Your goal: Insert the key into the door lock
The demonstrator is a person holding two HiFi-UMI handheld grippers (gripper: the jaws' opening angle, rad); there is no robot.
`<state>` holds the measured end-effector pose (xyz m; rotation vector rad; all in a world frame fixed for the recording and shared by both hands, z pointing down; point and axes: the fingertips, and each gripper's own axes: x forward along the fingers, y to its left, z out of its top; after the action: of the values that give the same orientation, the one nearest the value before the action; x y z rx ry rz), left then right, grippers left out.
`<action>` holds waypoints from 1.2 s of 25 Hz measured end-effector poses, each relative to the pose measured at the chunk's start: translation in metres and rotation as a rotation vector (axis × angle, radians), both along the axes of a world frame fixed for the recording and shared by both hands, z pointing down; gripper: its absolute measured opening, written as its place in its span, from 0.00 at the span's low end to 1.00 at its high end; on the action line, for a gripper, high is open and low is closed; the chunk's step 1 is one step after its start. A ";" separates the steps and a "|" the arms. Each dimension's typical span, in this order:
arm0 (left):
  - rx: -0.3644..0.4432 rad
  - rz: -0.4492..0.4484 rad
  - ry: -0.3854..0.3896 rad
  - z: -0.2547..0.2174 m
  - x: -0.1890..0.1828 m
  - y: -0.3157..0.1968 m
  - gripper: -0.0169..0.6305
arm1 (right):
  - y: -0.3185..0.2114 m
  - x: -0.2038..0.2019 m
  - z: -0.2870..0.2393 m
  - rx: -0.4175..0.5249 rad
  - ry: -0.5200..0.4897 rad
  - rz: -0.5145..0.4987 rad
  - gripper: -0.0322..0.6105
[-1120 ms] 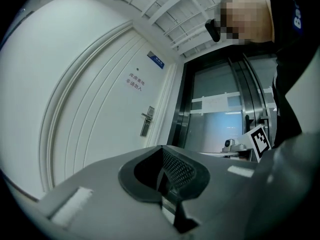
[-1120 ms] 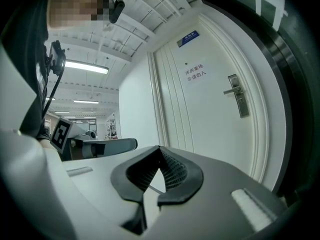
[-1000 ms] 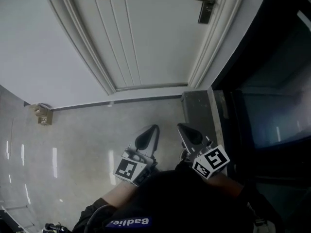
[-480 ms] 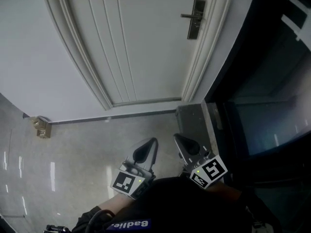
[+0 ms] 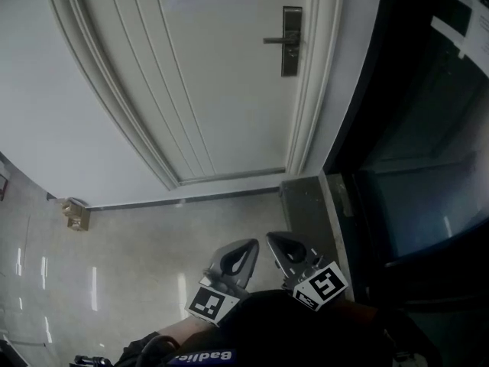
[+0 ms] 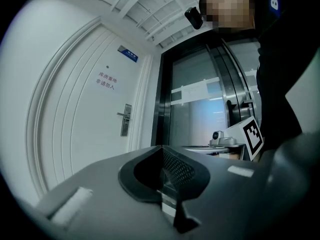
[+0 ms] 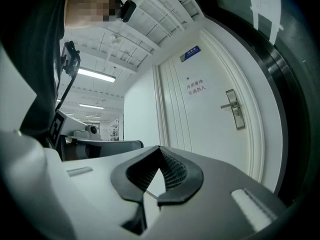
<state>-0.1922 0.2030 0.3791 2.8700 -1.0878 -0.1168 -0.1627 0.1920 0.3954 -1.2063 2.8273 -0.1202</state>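
While left gripper point(image 5: 248, 248) and right gripper point(image 5: 274, 240) sit closed, no key visible, well apart from door lock point(image 5: 291, 41), stage fits approach or walk-away.

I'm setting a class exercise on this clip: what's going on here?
A person faces a closed white door, holding the left gripper and right gripper low by the body, both shut. The lever handle and lock plate lie well ahead, untouched. I can make out no key in either gripper.
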 end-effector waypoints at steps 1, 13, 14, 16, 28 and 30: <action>-0.006 -0.004 0.000 0.002 0.002 -0.001 0.05 | -0.001 0.003 0.001 0.002 -0.002 -0.005 0.05; 0.011 -0.002 -0.007 0.001 0.016 -0.003 0.05 | -0.002 0.014 0.006 0.004 -0.009 -0.032 0.05; 0.014 0.001 -0.009 0.001 0.016 -0.002 0.05 | -0.002 0.013 0.006 0.000 -0.011 -0.032 0.05; 0.013 0.004 -0.009 0.002 0.016 -0.002 0.05 | -0.002 0.012 0.006 -0.004 -0.011 -0.034 0.05; 0.018 -0.006 0.002 0.001 0.005 0.000 0.05 | 0.001 -0.001 0.005 0.010 -0.004 -0.061 0.05; 0.019 -0.006 0.003 0.001 0.004 -0.001 0.05 | 0.001 -0.002 0.004 0.011 -0.007 -0.058 0.05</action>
<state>-0.1878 0.2024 0.3798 2.8819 -1.1014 -0.1319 -0.1649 0.1930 0.3994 -1.1195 2.8537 -0.1120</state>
